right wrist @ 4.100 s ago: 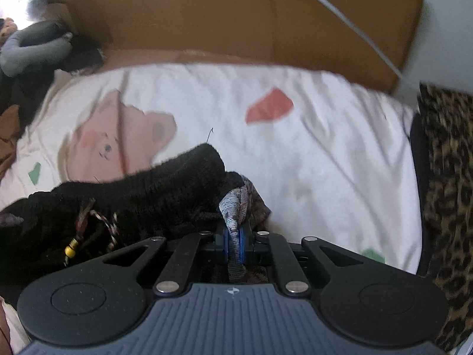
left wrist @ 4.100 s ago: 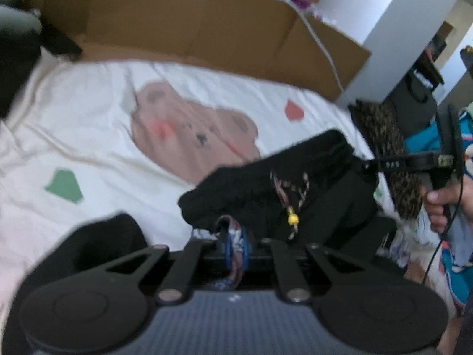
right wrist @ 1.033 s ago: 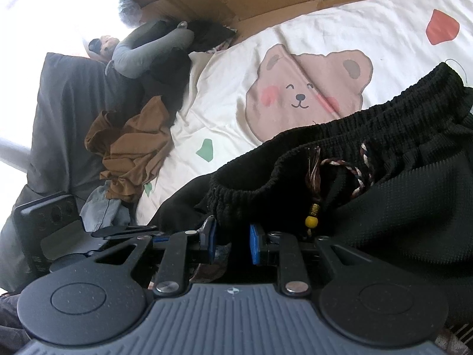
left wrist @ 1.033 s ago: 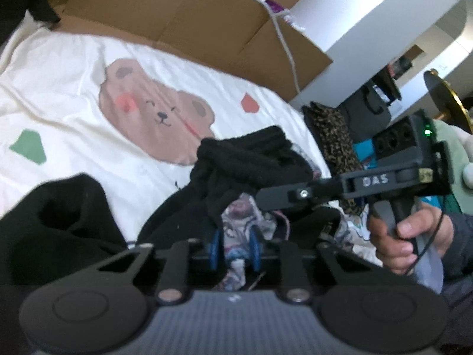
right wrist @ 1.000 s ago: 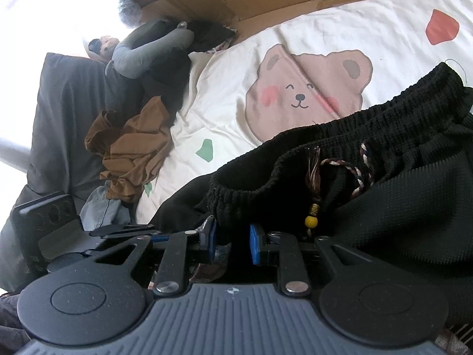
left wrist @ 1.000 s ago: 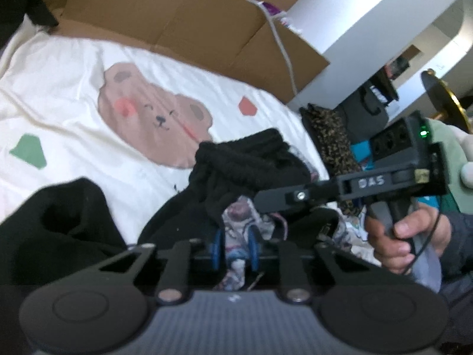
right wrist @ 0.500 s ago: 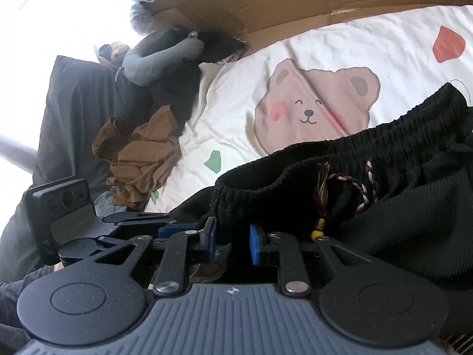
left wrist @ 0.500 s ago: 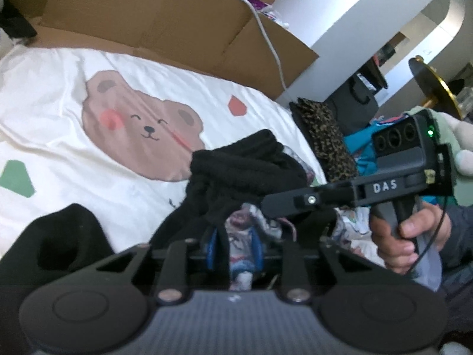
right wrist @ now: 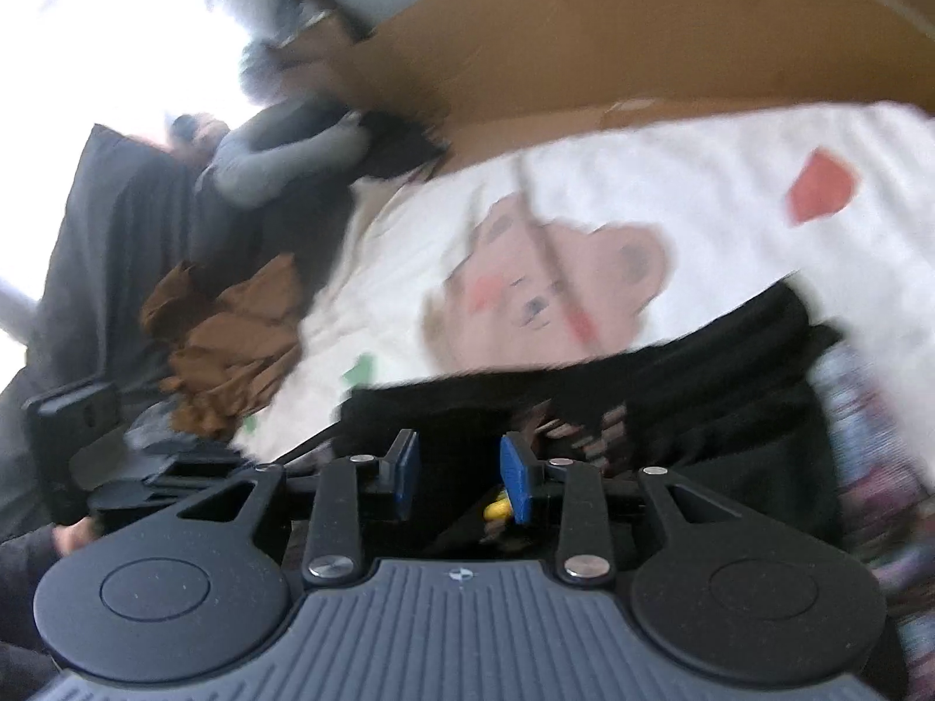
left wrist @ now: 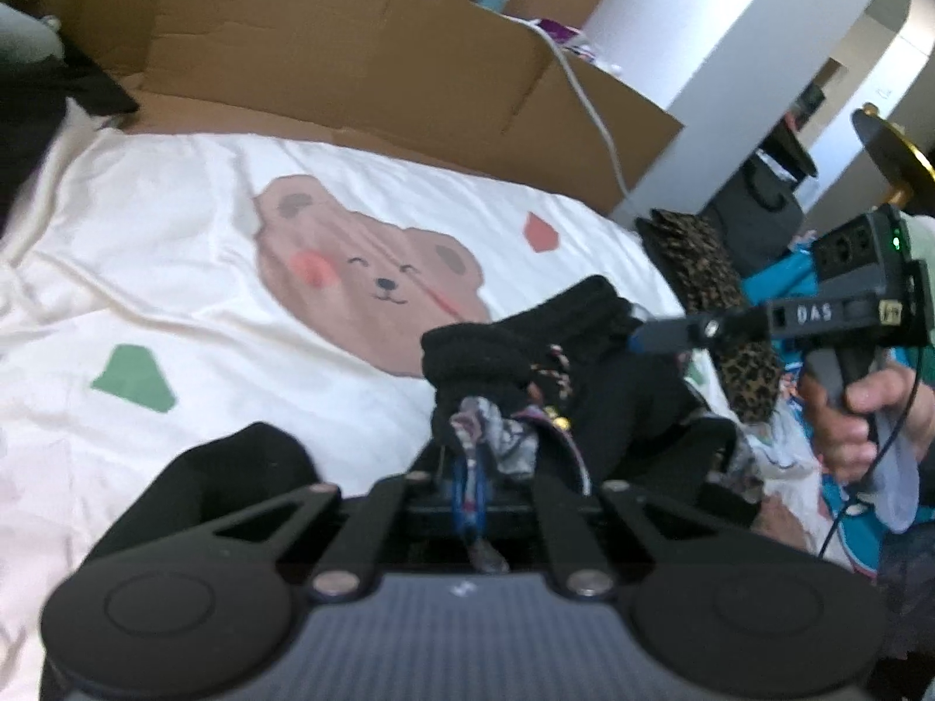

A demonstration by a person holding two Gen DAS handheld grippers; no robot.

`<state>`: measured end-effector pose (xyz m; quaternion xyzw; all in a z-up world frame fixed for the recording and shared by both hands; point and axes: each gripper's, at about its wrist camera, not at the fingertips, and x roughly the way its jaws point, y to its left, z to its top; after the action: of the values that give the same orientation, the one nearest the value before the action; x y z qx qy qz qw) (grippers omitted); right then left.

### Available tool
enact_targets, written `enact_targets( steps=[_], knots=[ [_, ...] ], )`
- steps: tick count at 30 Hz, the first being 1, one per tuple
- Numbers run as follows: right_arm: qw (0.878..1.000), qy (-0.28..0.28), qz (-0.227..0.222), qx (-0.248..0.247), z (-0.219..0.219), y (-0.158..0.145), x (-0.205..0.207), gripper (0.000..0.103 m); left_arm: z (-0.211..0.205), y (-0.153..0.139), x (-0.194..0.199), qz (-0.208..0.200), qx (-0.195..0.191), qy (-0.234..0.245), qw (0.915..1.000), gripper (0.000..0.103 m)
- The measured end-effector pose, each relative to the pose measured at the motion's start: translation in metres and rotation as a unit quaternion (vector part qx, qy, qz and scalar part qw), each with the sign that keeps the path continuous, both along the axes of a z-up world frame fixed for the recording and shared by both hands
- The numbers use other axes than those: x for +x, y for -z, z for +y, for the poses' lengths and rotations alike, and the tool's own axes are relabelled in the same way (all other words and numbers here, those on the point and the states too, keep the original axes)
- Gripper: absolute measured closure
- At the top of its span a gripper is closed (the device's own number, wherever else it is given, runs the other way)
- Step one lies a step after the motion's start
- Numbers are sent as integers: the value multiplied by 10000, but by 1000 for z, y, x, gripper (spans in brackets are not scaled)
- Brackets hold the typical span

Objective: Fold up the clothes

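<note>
On the bedsheet | left claw now clamps patterned lining | right claw opening

daylit, bright | blown-out glare top-left of right view | right view motion-blurred | fisheye edges bent

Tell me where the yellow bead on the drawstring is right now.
In the right wrist view the yellow bead sits low at centre, beside the right-hand blue pad, against the black shorts.
</note>
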<state>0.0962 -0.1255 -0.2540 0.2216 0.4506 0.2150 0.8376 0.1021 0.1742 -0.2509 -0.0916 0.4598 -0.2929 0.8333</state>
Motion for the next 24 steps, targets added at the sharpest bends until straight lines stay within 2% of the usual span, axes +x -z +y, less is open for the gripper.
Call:
enact_targets(
  steps=[9, 14, 17, 21, 24],
  knots=[
    [9920, 864, -368, -846, -75, -2, 13, 70, 8, 4, 1, -8, 216, -198, 9996, 99],
    [9825, 1184, -275, -1411, -103, 20, 22, 70, 7, 7, 0, 50, 304, -173, 9994, 99],
    [9769, 1394, -76, -1617, -119, 37, 29, 70, 8, 10, 1, 187, 283, -222, 9992, 99],
    [9788, 1446, 189, -1440, -134, 56, 34, 70, 4, 15, 5, 328, 491, -188, 9981, 99],
    [9826, 1321, 184, -1293, -130, 62, 34, 70, 5, 15, 5, 458, 545, -167, 9973, 99]
  ],
)
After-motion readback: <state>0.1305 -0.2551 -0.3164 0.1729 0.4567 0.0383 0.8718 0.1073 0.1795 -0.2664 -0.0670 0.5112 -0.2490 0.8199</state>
